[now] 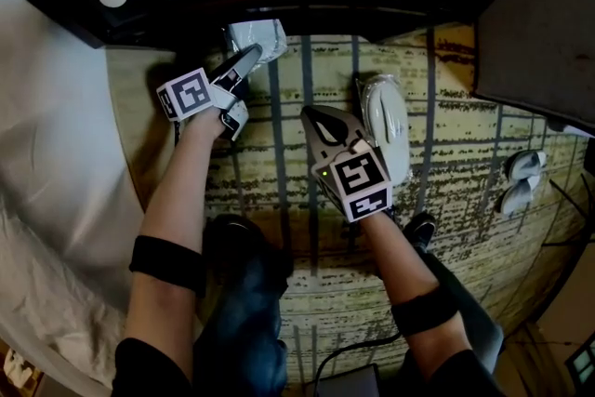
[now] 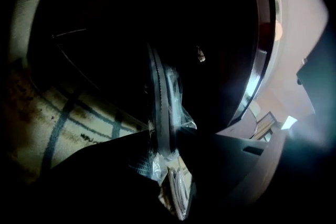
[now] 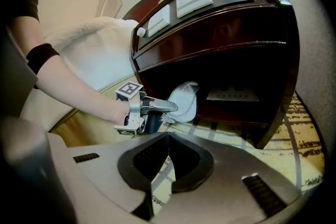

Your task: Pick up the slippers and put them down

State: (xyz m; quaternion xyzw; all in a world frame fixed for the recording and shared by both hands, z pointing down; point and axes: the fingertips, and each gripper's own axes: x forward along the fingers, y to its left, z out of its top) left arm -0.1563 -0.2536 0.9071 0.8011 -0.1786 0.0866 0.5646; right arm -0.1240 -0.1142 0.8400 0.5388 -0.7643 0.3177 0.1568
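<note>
A white slipper in a clear plastic wrap (image 1: 263, 36) sits at the foot of the dark nightstand, partly under it. My left gripper (image 1: 249, 59) is shut on its edge; in the left gripper view the wrapped slipper (image 2: 161, 97) stands on edge between the dark jaws of the left gripper (image 2: 165, 136). The right gripper view shows the same slipper (image 3: 185, 101) with the left gripper (image 3: 169, 107) on it. A second white slipper (image 1: 387, 120) lies flat on the patterned carpet. My right gripper (image 1: 312, 114) hovers just left of it, shut and holding nothing, as the right gripper (image 3: 168, 137) also shows in its own view.
The dark nightstand (image 1: 307, 6) with white pads on top spans the far side. A white bed (image 1: 56, 144) fills the left. Another pair of slippers (image 1: 519, 179) lies at the right on the striped carpet (image 1: 465, 153). The person's shoe (image 1: 421, 229) stands near the right arm.
</note>
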